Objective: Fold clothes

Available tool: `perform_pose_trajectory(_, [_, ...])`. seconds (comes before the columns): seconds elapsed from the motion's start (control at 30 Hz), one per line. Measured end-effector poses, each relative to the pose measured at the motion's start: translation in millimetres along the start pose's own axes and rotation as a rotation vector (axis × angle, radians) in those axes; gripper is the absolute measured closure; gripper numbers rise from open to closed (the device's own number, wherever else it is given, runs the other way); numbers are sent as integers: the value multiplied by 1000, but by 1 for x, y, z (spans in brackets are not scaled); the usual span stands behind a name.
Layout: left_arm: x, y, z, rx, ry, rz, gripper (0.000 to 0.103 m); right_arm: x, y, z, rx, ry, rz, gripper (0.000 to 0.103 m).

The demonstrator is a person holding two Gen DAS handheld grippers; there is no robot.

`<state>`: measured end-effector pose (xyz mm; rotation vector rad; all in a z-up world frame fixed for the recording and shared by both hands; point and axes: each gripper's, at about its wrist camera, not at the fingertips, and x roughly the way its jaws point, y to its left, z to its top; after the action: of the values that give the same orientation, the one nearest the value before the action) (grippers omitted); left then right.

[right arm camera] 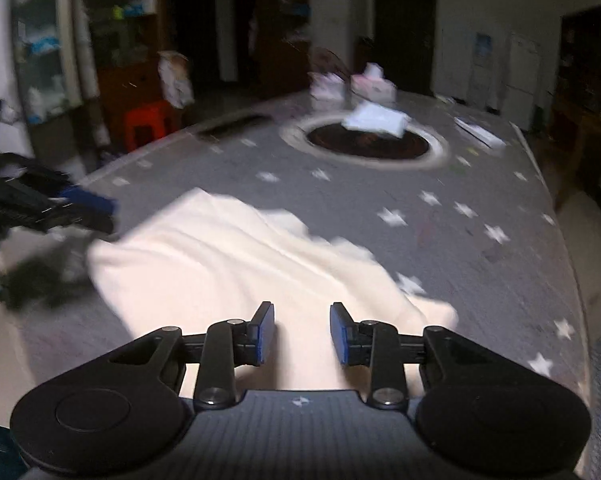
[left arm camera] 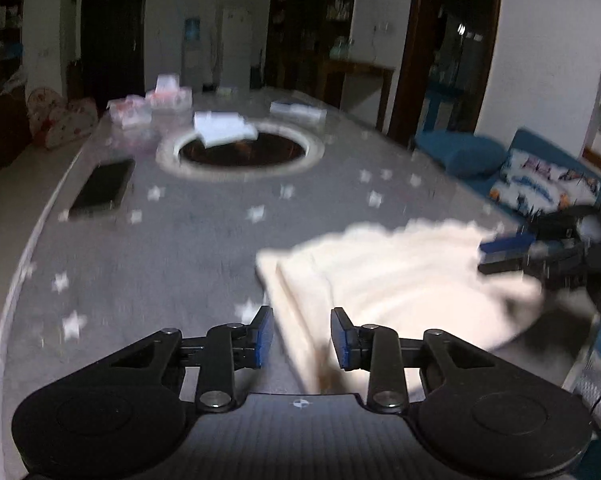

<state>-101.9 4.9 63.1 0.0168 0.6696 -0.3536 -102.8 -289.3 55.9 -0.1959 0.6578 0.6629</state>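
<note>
A cream garment [left arm camera: 400,276] lies on the grey desk [left arm camera: 160,248], between both spread, empty tools: left tool [left arm camera: 301,336] at its left edge, right tool [right arm camera: 301,332] directly over it.

- A large oval bench under a grey star-printed cloth [left arm camera: 188,248] is filling the middle of the dim room, with a dark round recess ringed in white [left arm camera: 242,148] sitting near its far end.
- White painted walls [left arm camera: 540,60] are catching what little light there is.
- A dark wooden door [left arm camera: 112,36] is standing closed at the back.
- Tall dark wooden shelving [left arm camera: 312,20] is lining the far wall, its contents too blurred to name.
- A blue upholstered sofa with a blue cushion [left arm camera: 464,154] is sitting beside the bench.
- A red plastic stool [right arm camera: 150,122] is standing on the floor near a brown cabinet.
- A water dispenser with a blue bottle [left arm camera: 192,46] is standing against the back wall.
</note>
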Motion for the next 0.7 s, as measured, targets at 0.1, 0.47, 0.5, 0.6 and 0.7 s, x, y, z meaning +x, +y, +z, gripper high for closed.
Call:
perform_pose_trajectory(0.1, [9,-7,21,22,-28,-30,75,2,15,3,-36,0,64,81])
perform_pose_trajectory(0.47, [113,-37,50,90,97,-130,84,28,57,-5,-114,76,215,88])
perform_pose_trajectory(0.5, [117,-35,49,86,104,-122,84,26,58,-7,-116,79,227,88])
perform_pose_trajectory(0.6, [124,-28,43,70,112,-93,83,17,62,-13,-148,83,260,88])
perform_pose_trajectory(0.7, [125,-19,41,27,96,-70,81,12,66,-18,-184,77,262,88])
